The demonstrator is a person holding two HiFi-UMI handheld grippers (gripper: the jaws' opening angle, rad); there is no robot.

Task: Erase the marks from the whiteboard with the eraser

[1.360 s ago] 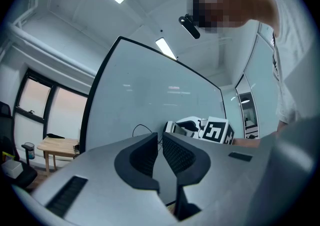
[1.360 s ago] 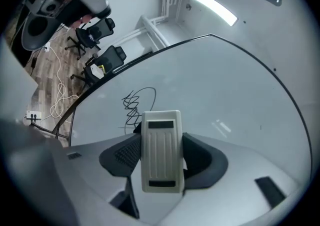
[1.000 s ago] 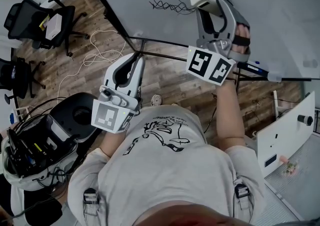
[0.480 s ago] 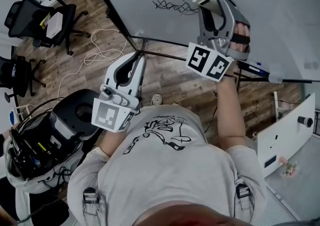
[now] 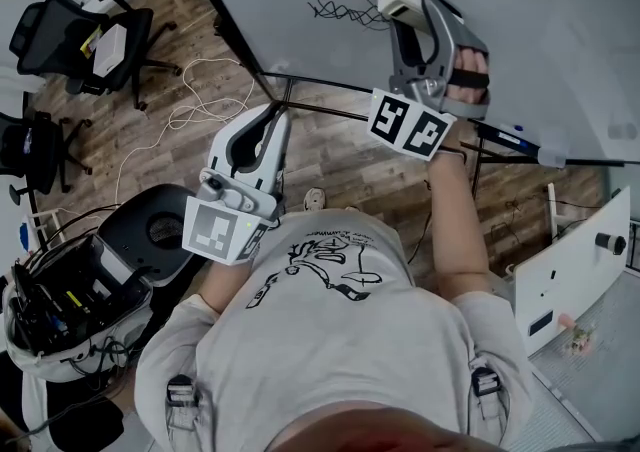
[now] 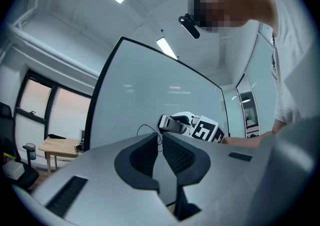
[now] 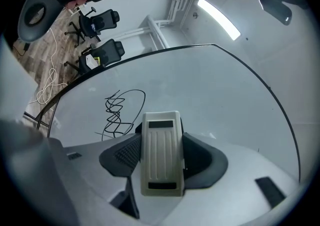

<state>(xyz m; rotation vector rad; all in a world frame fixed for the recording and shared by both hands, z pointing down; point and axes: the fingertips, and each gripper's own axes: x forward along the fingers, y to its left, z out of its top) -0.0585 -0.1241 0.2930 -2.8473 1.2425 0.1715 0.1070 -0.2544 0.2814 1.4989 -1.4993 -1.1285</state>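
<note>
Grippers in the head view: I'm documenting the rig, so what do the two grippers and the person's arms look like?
The left gripper and right gripper are light grey moulded shells with loop handles and dark ribbed jaws. Each carries a white cube printed with black square markers. The person wears a grey short-sleeved T-shirt with a black drawing.

Whiteboard point(image 5: 560, 20) top, rt edge out of frame

No readable text (shirt print point(image 5: 318, 268) too small; whiteboard marks point(image 5: 345, 6) mere scribble).
</note>
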